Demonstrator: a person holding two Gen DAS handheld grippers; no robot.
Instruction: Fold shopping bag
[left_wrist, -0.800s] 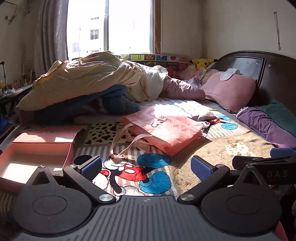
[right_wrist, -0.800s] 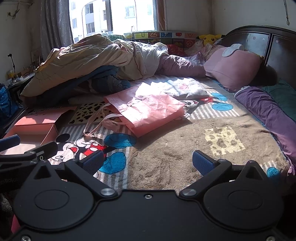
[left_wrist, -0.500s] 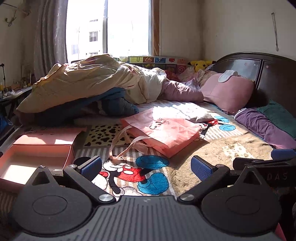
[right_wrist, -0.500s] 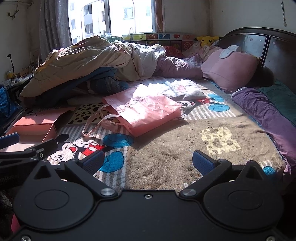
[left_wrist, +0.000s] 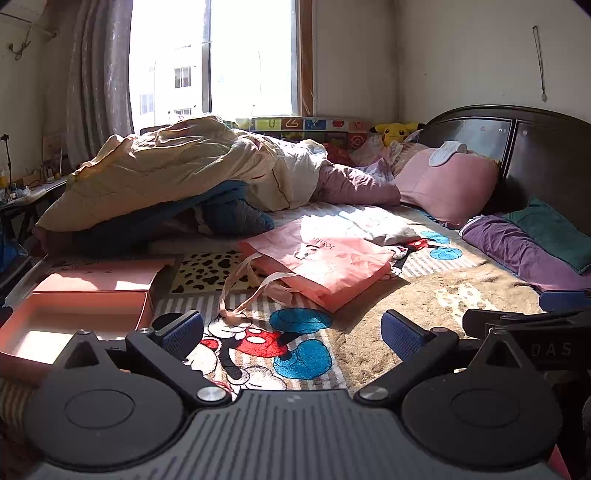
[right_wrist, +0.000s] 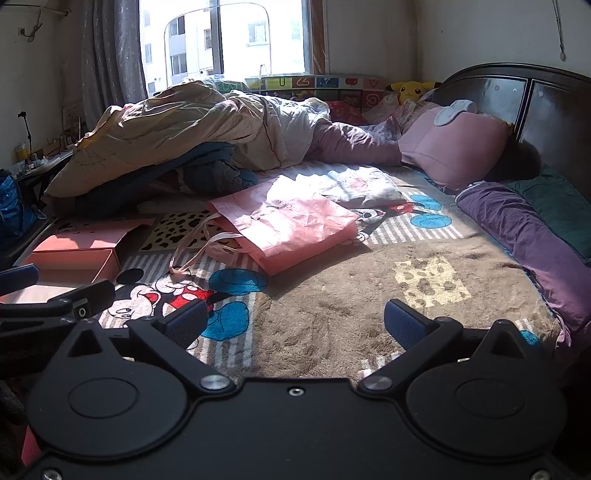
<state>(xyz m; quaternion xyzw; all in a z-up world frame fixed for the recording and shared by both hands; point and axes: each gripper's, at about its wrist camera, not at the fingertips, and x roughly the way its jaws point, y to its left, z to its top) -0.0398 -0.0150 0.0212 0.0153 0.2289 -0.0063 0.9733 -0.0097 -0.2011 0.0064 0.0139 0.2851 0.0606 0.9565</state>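
Left wrist: upside-down "JOSINY" on pink bag (left_wrist: 325, 258)

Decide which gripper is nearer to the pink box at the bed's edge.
Left. The left gripper hangs open just beside the pink box; the right gripper, also open, sits farther along, with the left one between it and the box.

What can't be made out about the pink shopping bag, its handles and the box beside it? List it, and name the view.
- Pink shopping bag: the print is too small and reversed to read in the left wrist view; sun glare washes it out in the right.
- Bag mouth: handles hide it in both views.
- Pink box: left tongs cover its near edge; both tongs are open.
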